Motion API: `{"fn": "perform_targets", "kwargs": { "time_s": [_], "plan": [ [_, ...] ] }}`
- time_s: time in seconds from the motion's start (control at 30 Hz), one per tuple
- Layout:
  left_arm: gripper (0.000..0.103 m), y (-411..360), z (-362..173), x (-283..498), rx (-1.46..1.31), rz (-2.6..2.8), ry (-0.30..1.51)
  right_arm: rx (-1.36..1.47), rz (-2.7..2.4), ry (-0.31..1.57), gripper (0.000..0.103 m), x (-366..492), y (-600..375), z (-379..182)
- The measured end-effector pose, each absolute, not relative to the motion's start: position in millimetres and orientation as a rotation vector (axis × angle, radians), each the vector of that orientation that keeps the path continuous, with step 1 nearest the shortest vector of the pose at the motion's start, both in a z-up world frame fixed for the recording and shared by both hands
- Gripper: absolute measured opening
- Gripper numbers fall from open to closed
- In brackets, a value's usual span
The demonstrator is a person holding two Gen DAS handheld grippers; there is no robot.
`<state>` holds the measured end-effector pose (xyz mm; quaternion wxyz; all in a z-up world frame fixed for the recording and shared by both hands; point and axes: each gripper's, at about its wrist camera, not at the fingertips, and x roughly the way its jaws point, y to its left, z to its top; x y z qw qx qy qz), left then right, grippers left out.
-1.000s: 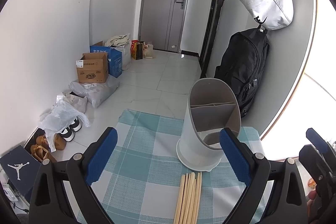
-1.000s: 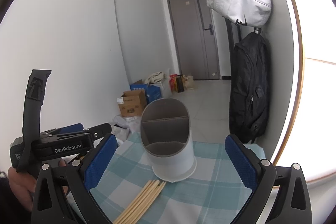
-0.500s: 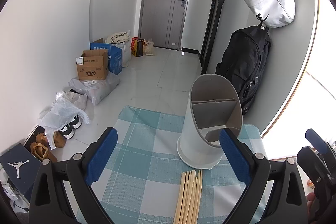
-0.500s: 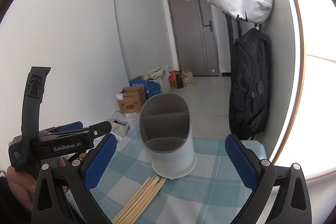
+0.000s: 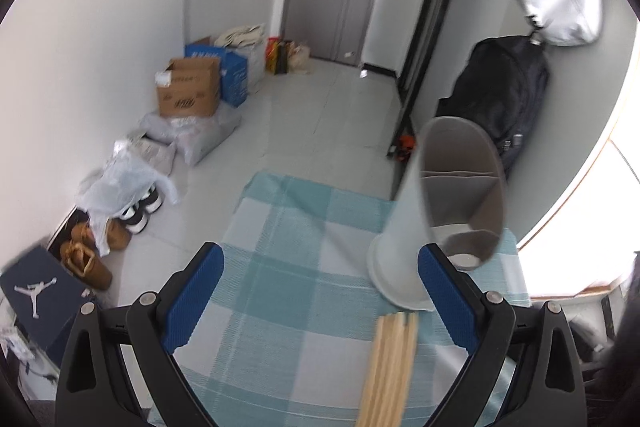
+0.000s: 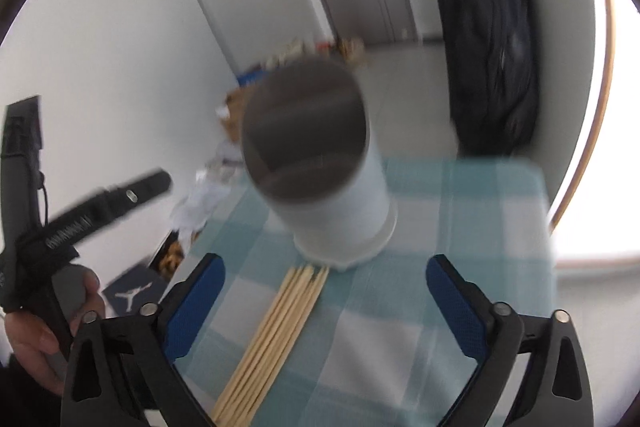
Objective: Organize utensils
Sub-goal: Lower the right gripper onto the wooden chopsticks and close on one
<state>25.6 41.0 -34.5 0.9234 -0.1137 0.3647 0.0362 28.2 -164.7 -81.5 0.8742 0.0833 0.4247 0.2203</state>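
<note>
Looking down along both tools onto the table (image 5: 280, 287), draped in a teal-and-white checked cloth. Finding the white utensil holder (image 5: 400, 251) standing upright at the far right of the cloth, its grey inside split by dividers, with no utensil showing in what can be seen of the compartments. Spotting the bundle of wooden chopsticks (image 6: 272, 331) lying flat just in front of it, tips almost touching its foot, not yet sorted.

Reading the long axis as running from the holder's base back toward the hands, slanting low-left in the right wrist view. Seeing the bundle sitting ahead of and below the right hand-held gripper (image 6: 324, 263), inside the span of its blue pads. Narrowing those jaws now, with nothing pressed between them yet. Keeping the left hand-held gripper (image 5: 320, 255) spread wide and empty, the chopsticks (image 5: 390, 367) lying off toward its right finger. Judging the right hand better lined up for the pickup.

Noting a white jumping-figure logo on a dark box (image 5: 34, 291) on the floor. Failing to read the print on the cardboard box (image 5: 188, 93), the blue box (image 5: 224, 67), or the blurred lettering on the left tool's body.
</note>
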Motion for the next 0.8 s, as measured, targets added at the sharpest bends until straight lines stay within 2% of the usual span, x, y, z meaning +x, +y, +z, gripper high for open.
{"fn": "perform_targets", "kwargs": {
  "time_s": [0.03, 0.1, 0.17, 0.43, 0.53, 0.67, 0.8],
  "plan": [
    [0.095, 47, -37, 28, -0.244, 0.083, 0.758, 0.190, 0.471, 0.940, 0.077, 32, -161, -93],
    [0.095, 57, -41, 31, -0.260, 0.100, 0.769, 0.215, 0.479, 1.040, 0.068, 41, -152, -114],
    [0.095, 64, -46, 34, -0.272, 0.112, 0.783, 0.236, 0.496, 1.097, 0.050, 47, -143, -127],
    [0.095, 86, -56, 42, -0.346, 0.109, 0.830, 0.217, 0.493, 1.139, 0.045, 56, -96, -139],
    [0.095, 92, -60, 44, -0.371, 0.109, 0.855, 0.200, 0.443, 1.164, 0.039, 65, -86, -145],
    [0.095, 103, -61, 43, -0.418, 0.110, 0.863, 0.125, 0.392, 1.183, 0.038, 70, -70, -150],
    [0.095, 108, -61, 43, -0.447, 0.112, 0.860, 0.109, 0.329, 1.216, 0.031, 67, -63, -154]
  ]
}}
